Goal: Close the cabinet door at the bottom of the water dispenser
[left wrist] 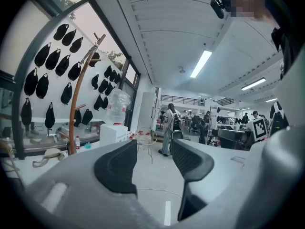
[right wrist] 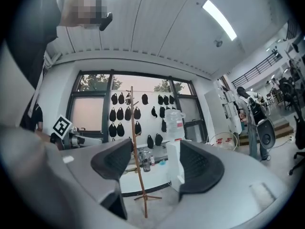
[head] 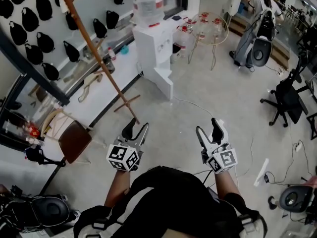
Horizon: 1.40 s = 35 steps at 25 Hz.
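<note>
Head view: left gripper [head: 137, 126] and right gripper [head: 208, 127] are both empty, jaws partway apart. The water dispenser [head: 151, 48] stands well ahead across the floor, slightly to the left. Its bottom cabinet door [head: 164, 83] hangs open toward us. I'd say the left hand's a touch nearer.

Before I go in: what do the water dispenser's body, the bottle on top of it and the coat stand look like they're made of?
The water dispenser has smooth, matte white panels, probably plastic or painted metal. The bottle is see-through with a ribbed wall, so likely clear plastic. The coat stand has a warm brown pole and feet, most likely wood.
</note>
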Tool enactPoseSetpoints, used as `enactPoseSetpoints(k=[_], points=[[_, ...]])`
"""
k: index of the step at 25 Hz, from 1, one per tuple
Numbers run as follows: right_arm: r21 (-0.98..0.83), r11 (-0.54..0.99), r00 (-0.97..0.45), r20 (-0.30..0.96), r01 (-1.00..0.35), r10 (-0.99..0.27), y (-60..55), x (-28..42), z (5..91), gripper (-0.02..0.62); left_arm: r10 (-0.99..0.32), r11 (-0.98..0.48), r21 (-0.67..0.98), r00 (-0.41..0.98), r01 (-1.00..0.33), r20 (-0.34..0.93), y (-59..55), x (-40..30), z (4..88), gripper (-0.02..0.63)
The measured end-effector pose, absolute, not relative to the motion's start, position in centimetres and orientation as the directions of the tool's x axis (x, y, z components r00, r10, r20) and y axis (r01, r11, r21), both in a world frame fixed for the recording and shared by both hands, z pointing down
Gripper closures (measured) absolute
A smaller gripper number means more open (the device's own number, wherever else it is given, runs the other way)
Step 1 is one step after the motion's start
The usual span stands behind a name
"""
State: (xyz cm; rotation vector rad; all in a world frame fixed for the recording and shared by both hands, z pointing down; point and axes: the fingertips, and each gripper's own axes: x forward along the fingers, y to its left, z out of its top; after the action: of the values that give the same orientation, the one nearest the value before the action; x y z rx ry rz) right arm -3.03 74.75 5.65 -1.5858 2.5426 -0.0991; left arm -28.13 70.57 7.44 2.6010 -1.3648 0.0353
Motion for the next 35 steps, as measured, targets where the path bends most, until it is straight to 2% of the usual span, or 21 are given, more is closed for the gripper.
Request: enactPoseSetpoints(k=[2,6,9,13,20,35], points=[[-0.149,0.46,-0.448,-0.105,-0.875,-0.888,74.6,-2.4,5.2,0.266,-0.828,-0.533,0.155,0.551,-0.832,0.104,70.4,-27.5,7.0,0.364],[-0.146,0.495,-0.484,-0.108,-0.857,-0.869,75.4,-0.9,5.1,0.217,-0.849,-0.506,0.14,0.52,-0.851,0.093,71.0,-25.7,6.7,0.28],[-0.124,0.5,-0.491,-0.099,-0.857,-0.866,75.9,0.3,5.3,0.198,-0.862,-0.484,0.141,0.498,-0.864,0.094,71.7,-24.4,6.6,0.252],[-0.069,0.491,-0.486,-0.077,-0.869,-0.871,75.8,1.9,5.7,0.196,-0.87,-0.465,0.157,0.483,-0.871,0.1,72.7,-22.8,7.0,0.23],[-0.109,0.44,-0.437,-0.05,-0.891,-0.898,72.9,3.2,7.1,0.198,-0.864,-0.467,0.17,0.488,-0.868,0.12,71.0,-22.8,8.1,0.202],[-0.06,0.41,-0.408,-0.048,-0.91,-0.912,58.4,-1.2,5.6,0.196,-0.83,-0.532,0.17,0.55,-0.83,0.088,54.6,-26.6,8.3,0.189]])
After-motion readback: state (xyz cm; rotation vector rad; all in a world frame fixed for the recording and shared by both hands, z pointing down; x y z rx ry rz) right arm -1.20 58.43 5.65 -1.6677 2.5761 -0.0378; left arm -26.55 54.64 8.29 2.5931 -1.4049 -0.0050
